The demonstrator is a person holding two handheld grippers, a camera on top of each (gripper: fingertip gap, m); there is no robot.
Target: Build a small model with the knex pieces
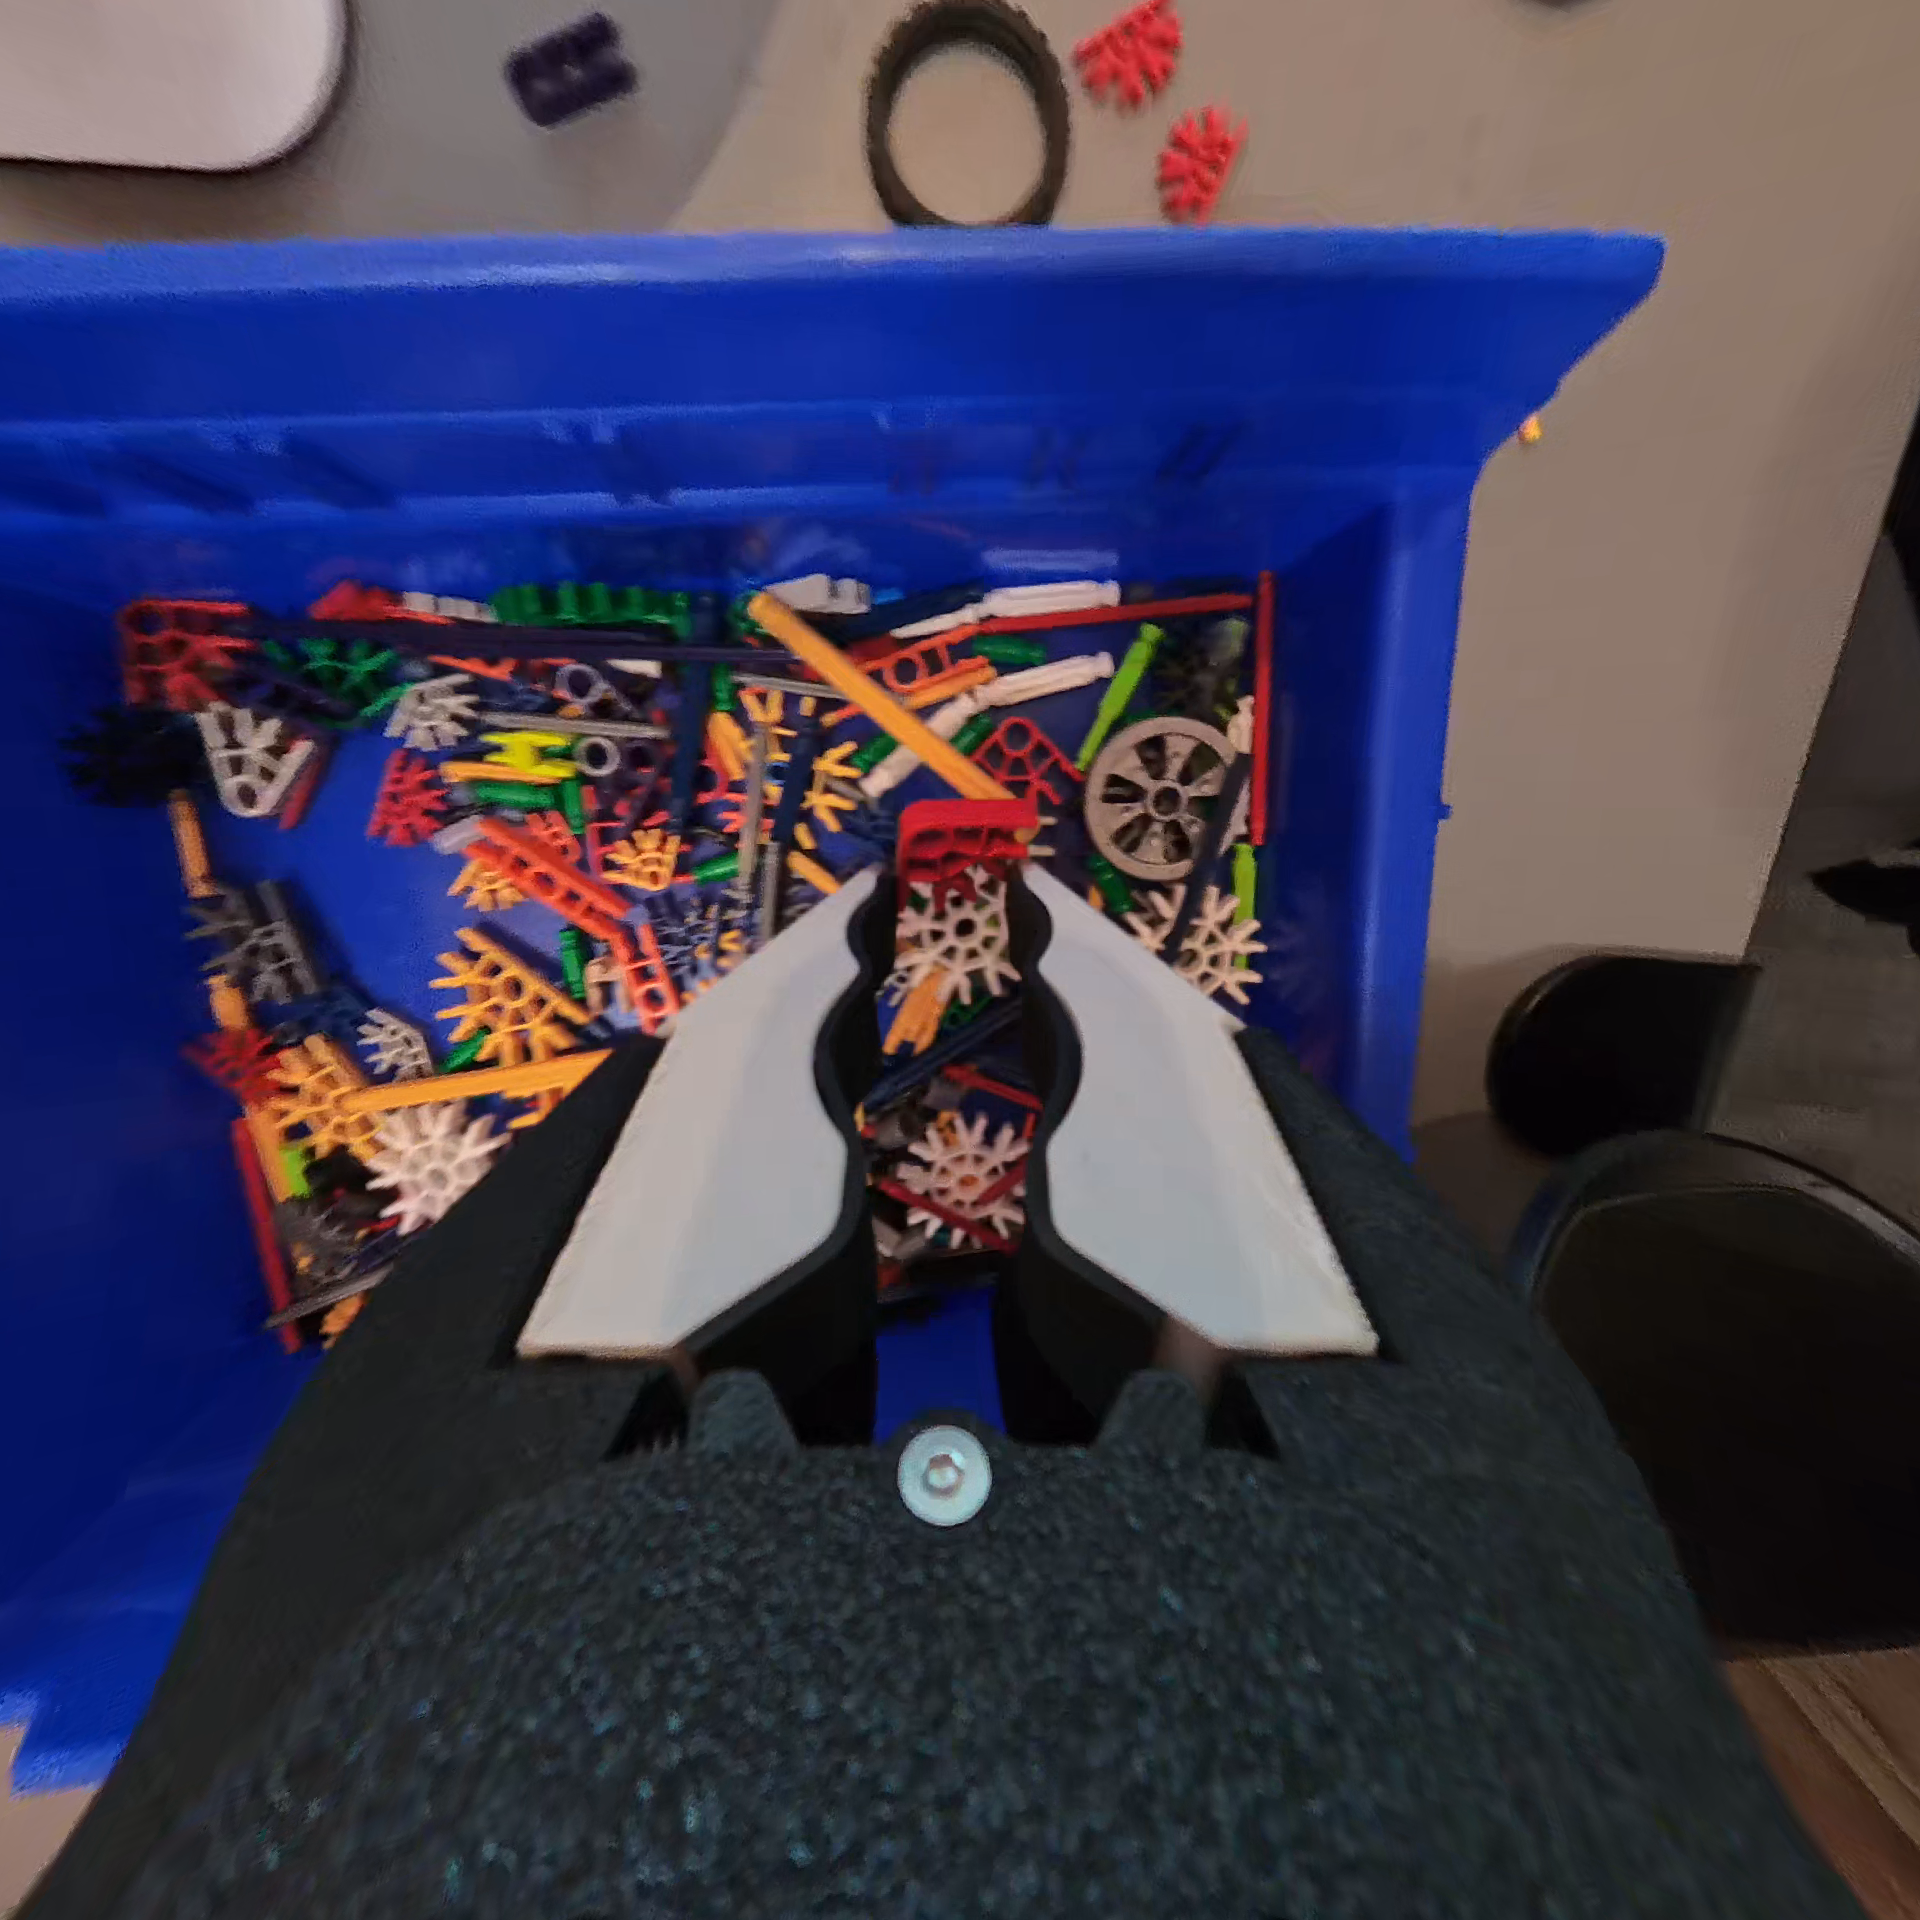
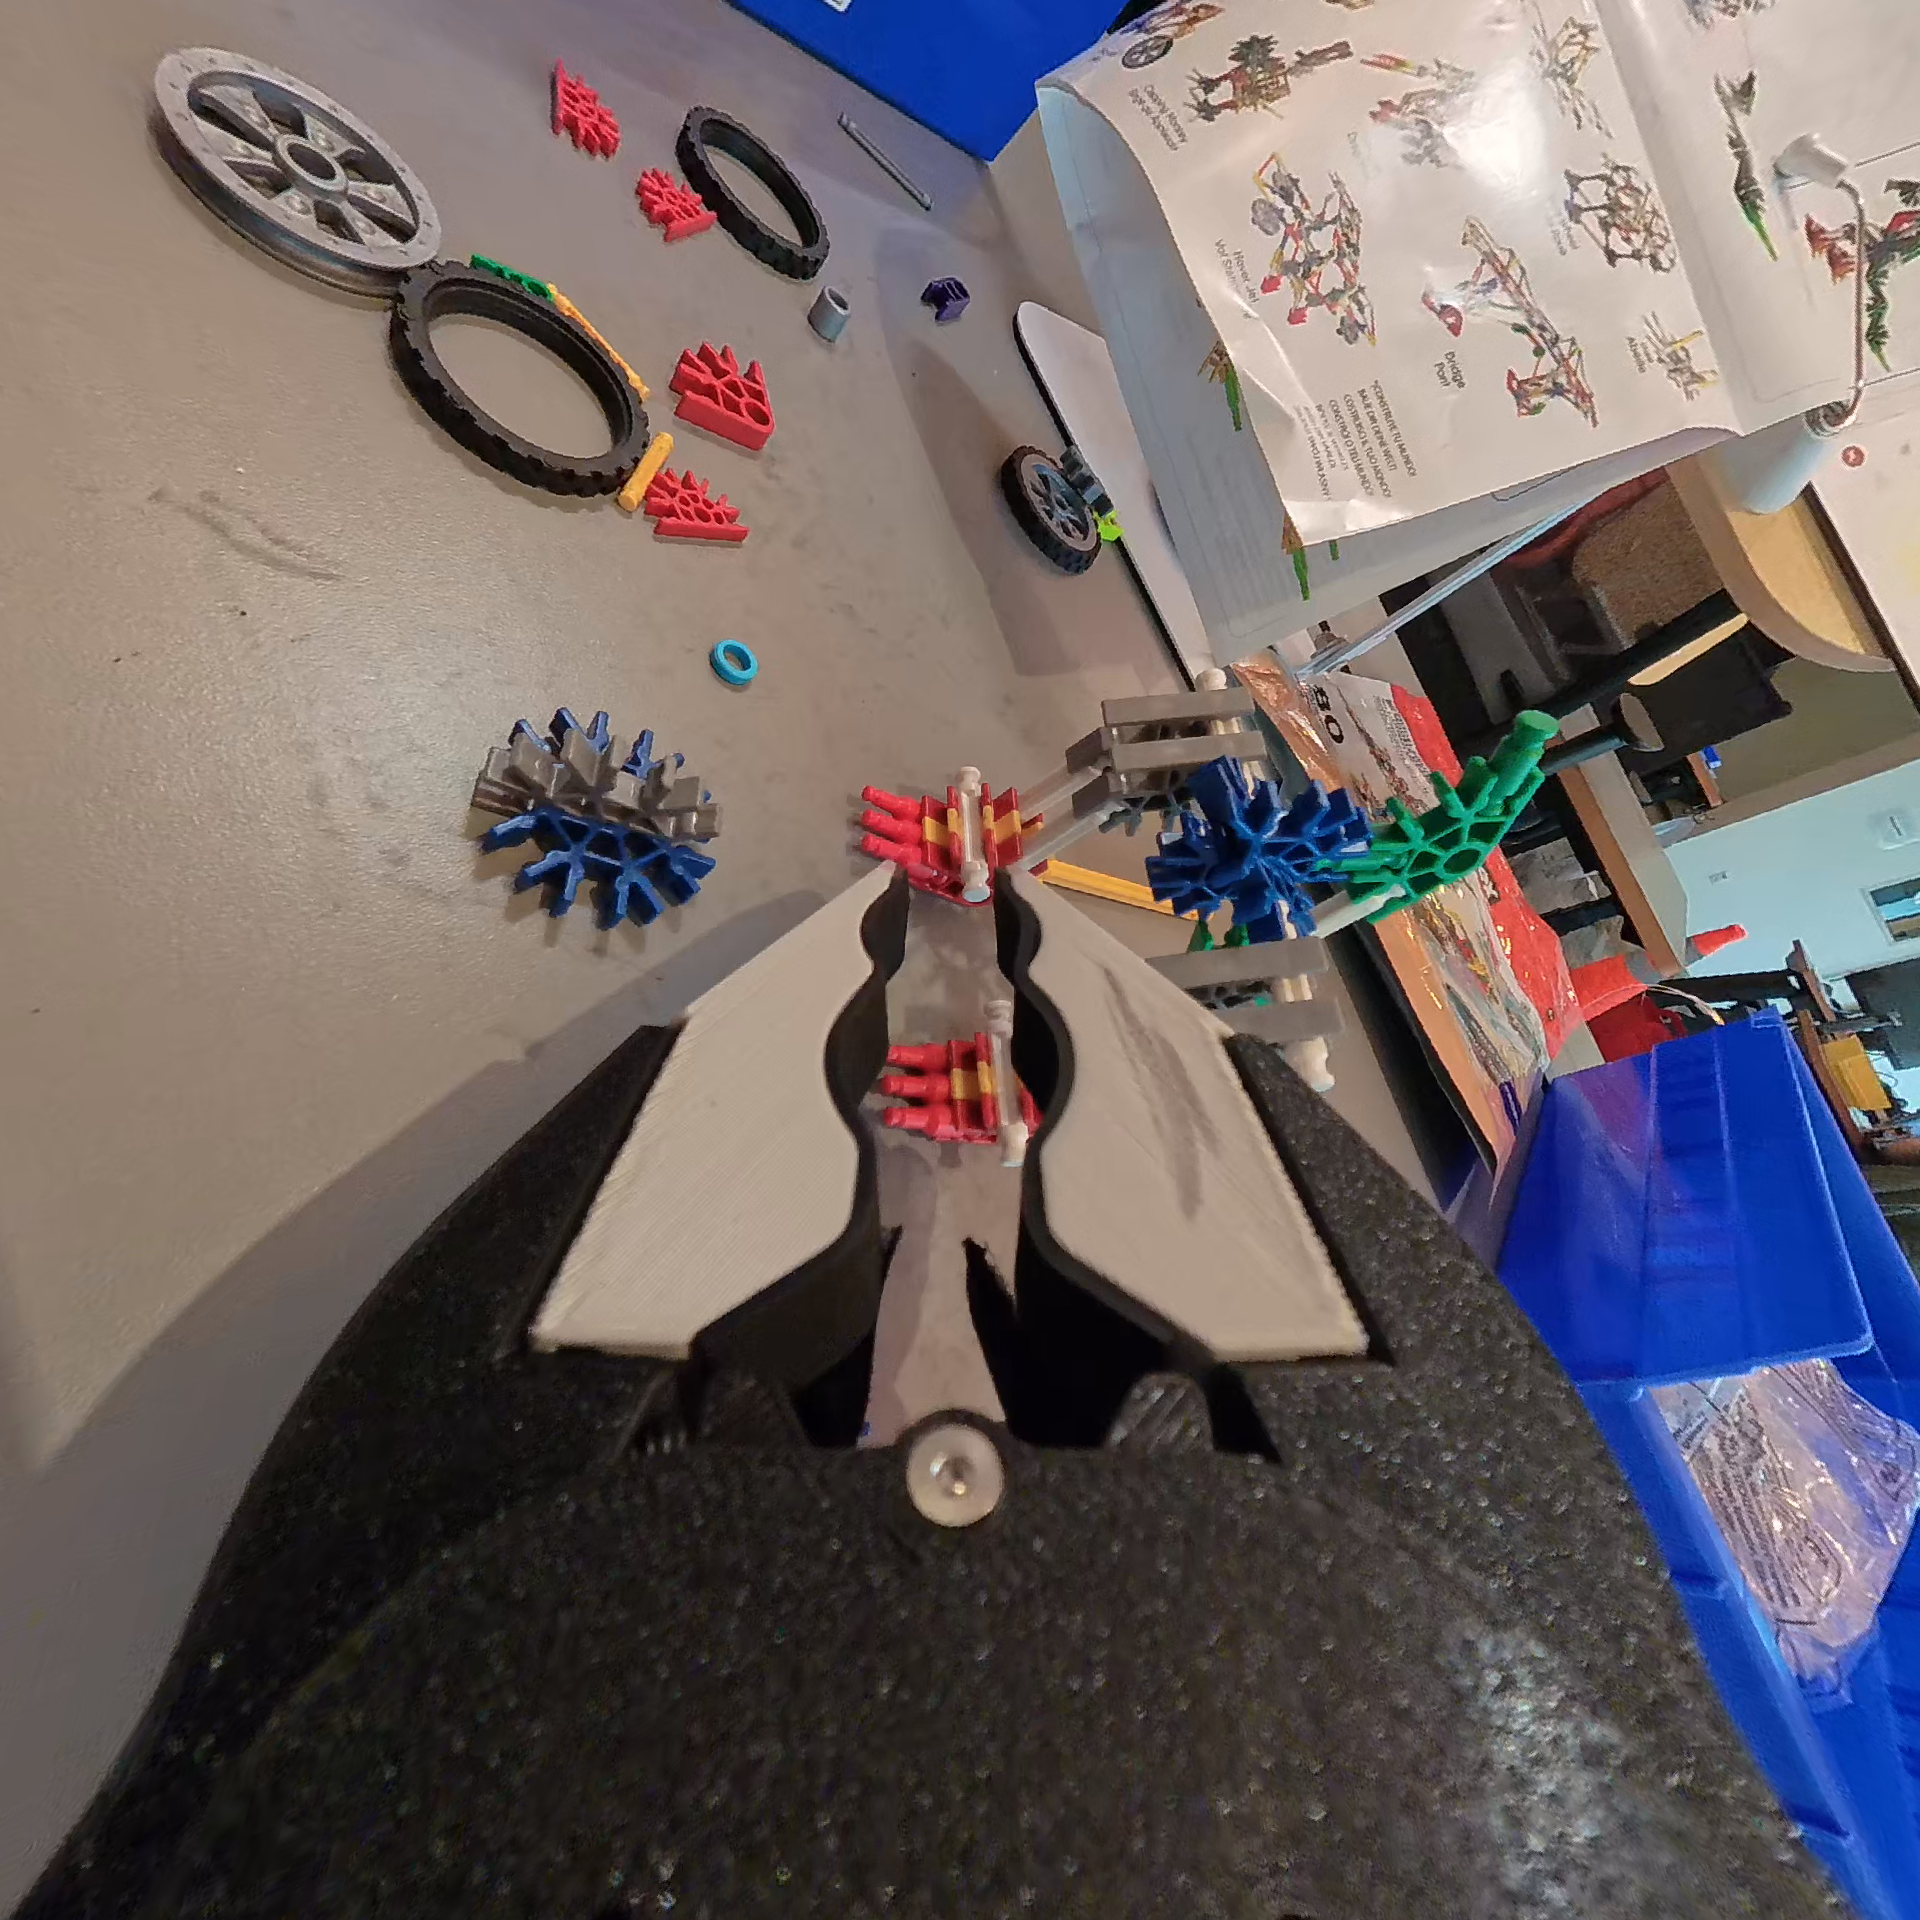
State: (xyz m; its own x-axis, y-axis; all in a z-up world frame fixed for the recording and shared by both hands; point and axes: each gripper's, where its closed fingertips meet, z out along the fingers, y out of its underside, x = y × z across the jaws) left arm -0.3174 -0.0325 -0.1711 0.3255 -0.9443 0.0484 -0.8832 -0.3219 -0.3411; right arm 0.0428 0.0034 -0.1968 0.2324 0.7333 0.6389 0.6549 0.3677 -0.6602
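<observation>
My left gripper (image 1: 951,883) pinches a red connector (image 1: 961,831) at its fingertips, above the blue bin (image 1: 831,332) of mixed pieces (view blurred). My right gripper (image 2: 951,894) clamps the red-and-yellow end (image 2: 951,831) of a built model with blue connector (image 2: 1252,847) and green connector (image 2: 1439,847), over the grey table (image 2: 260,675).

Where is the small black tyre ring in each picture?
Left wrist view: the small black tyre ring is at the top edge, beyond the blue bin.
Right wrist view: top middle, flat on the table.
Shared landmark: two red connectors beside it.
</observation>
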